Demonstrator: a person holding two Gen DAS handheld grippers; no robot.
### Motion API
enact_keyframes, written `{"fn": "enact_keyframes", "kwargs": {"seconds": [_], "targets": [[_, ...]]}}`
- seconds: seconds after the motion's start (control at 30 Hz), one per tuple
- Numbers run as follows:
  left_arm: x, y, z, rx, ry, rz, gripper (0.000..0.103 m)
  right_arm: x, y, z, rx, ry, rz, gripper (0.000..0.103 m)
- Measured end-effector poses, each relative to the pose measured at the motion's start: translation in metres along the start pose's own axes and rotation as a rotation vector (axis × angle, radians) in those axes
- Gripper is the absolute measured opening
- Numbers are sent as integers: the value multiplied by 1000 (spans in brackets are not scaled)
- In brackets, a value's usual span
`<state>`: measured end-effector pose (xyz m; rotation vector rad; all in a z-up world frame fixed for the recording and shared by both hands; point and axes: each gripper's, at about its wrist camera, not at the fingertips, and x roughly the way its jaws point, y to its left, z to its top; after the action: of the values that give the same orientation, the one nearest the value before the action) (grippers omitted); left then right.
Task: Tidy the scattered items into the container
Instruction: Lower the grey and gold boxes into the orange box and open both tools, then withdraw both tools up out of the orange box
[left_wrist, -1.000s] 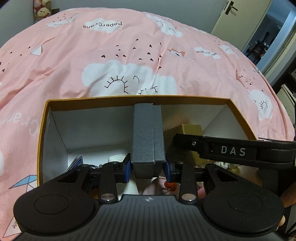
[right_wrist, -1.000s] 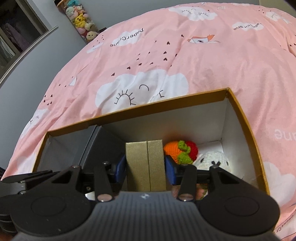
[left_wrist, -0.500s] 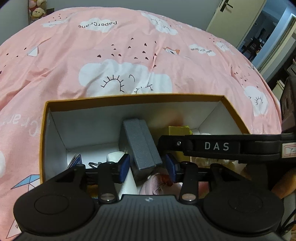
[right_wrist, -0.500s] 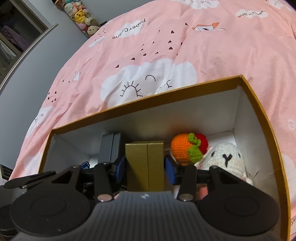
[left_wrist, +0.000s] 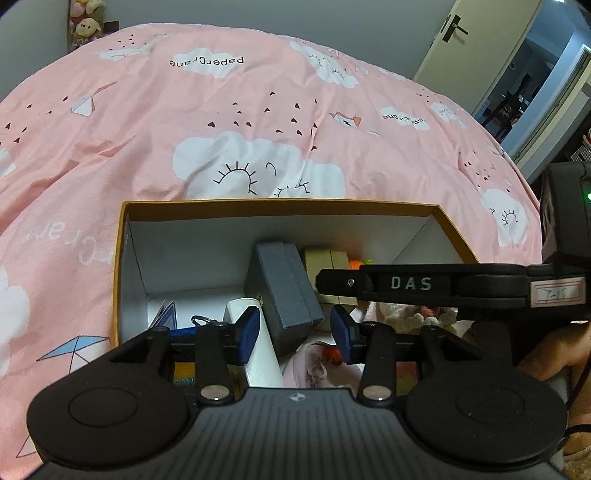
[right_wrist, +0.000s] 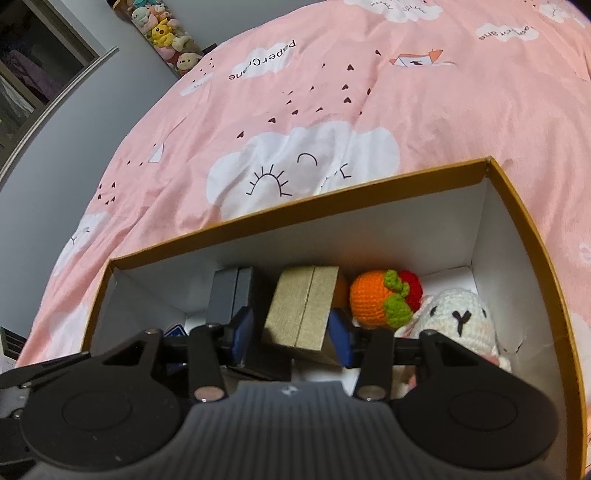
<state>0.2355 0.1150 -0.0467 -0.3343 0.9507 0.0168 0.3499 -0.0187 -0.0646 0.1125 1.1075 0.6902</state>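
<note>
While hovering over the container (left_wrist: 277, 205) with left gripper (left_wrist: 295, 332) spread clear of the tilted grey box (left_wrist: 288, 288) and right gripper (right_wrist: 291, 336) closing loosely about the tilted gold box (right_wrist: 301, 310), probably best draw both straight back from boxes resting inside, just ahead.

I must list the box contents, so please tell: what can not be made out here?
Right view: rabbit, body behind right hand-held gripper, jaws closing, gold box between them.
Left view: orange toy, mostly behind that gripper's arm.
Left view: pink item, partly under left hand-held gripper; unidentifiable.
</note>
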Motion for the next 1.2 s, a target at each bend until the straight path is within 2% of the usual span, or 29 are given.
{"fn": "enact_keyframes", "kwargs": {"seconds": [0.17,0.37,0.57,0.6,0.77,0.97,1.13,1.2], "targets": [[-3,1,-3,-11,-6,5,49,3,3,-1,-54,-1,-46,26],[-12,1,-6,-14,-30,13,49,0,1,-1,-70,0,-54,24],[-31,-5,-10,3,-79,27,49,-22,17,-8,-184,-80,-102,27],[-35,-8,-11,10,-89,27,49,-28,21,-10,-210,-100,-110,28],[-58,-20,-18,52,-158,27,49,-61,40,-29,-329,-213,-141,48],[-88,-29,-30,77,-250,2,53,-103,49,-59,-389,-373,-108,55],[-112,-37,-46,133,-313,-27,55,-138,50,-88,-402,-527,-106,72],[-120,-39,-54,153,-338,-33,58,-149,50,-100,-412,-564,-102,73]]}}
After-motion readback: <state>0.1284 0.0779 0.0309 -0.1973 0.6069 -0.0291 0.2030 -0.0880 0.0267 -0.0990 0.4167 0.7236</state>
